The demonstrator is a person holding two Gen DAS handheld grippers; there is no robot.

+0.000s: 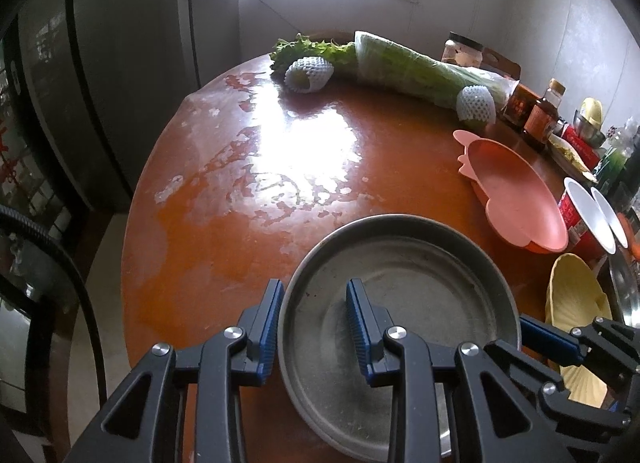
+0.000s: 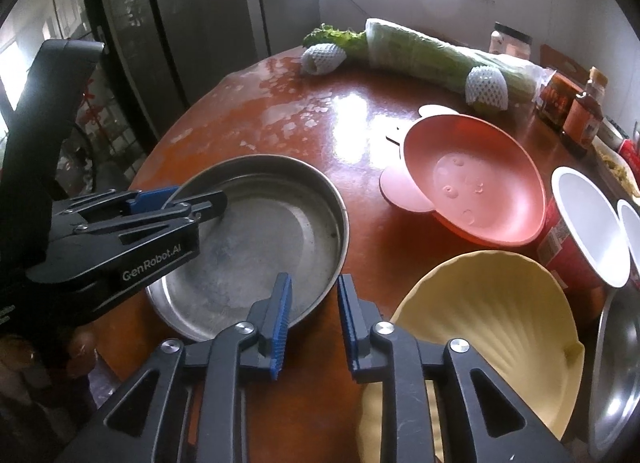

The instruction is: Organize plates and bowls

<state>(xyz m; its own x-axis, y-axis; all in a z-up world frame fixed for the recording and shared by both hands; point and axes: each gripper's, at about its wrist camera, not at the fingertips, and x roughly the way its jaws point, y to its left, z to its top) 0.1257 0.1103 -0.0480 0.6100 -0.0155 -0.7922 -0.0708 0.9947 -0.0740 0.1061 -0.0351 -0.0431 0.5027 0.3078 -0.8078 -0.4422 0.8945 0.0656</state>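
Note:
A round metal pan [image 1: 404,283] sits on the red-brown round table [image 1: 240,199]. My left gripper [image 1: 316,287] is open, its jaws straddling the pan's near-left rim, one finger outside and one inside. In the right wrist view the pan [image 2: 264,239] lies left of centre with the left gripper [image 2: 176,199] over its rim. My right gripper [image 2: 314,283] is open and empty, astride the pan's right rim. A pink bowl [image 2: 472,191] stands beyond, and a yellow shell-shaped plate [image 2: 488,323] lies at lower right.
Bagged greens [image 2: 420,51] and foam-netted fruit [image 2: 486,85] lie at the table's far side. Red paper cups [image 2: 580,223], sauce bottles [image 2: 580,115] and a jar [image 2: 510,41] crowd the right edge. A steel bowl [image 2: 616,379] shows at far right. A dark fridge [image 1: 92,83] stands left.

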